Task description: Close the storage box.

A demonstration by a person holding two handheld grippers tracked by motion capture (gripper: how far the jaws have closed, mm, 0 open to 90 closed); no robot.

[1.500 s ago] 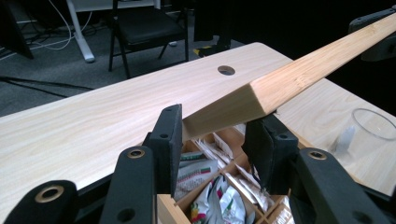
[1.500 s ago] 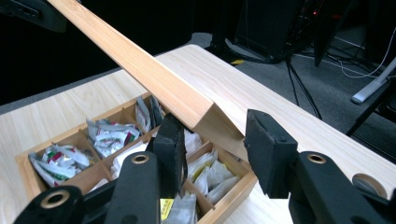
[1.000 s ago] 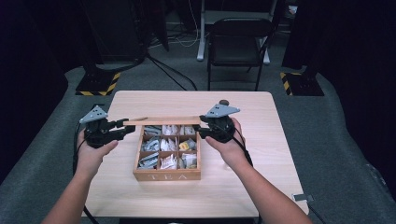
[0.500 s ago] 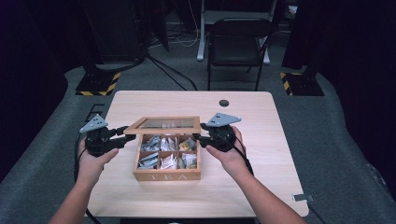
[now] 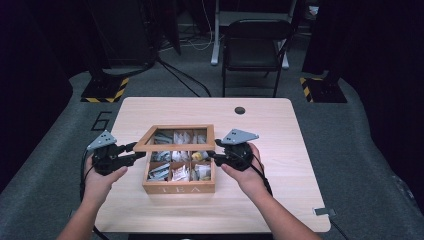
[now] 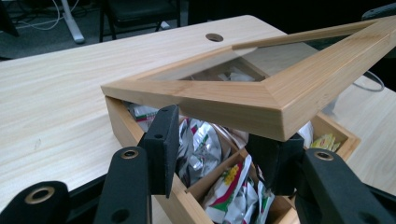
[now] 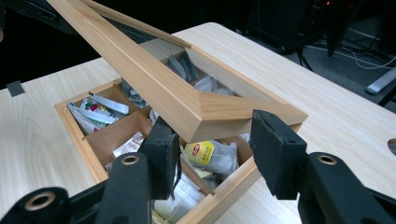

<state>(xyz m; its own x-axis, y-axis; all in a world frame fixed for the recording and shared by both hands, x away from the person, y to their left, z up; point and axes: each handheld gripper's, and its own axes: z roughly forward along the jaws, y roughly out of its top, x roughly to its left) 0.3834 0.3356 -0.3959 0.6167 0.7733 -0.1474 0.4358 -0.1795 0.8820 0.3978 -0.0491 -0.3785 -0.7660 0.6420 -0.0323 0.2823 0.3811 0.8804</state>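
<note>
Holding the half-open lid [image 5: 175, 138] between both tongs.

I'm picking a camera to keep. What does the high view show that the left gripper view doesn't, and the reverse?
High view: the TEA lettering on the box front, the left hand and right hand. Left gripper view: the left gripper with jaws apart, the lid corner just above one. Both: the box, tilted lid, tea bags, table hole.

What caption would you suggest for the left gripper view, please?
Left gripper at the corner of the half-lowered glass-paned lid above the tea box.
</note>
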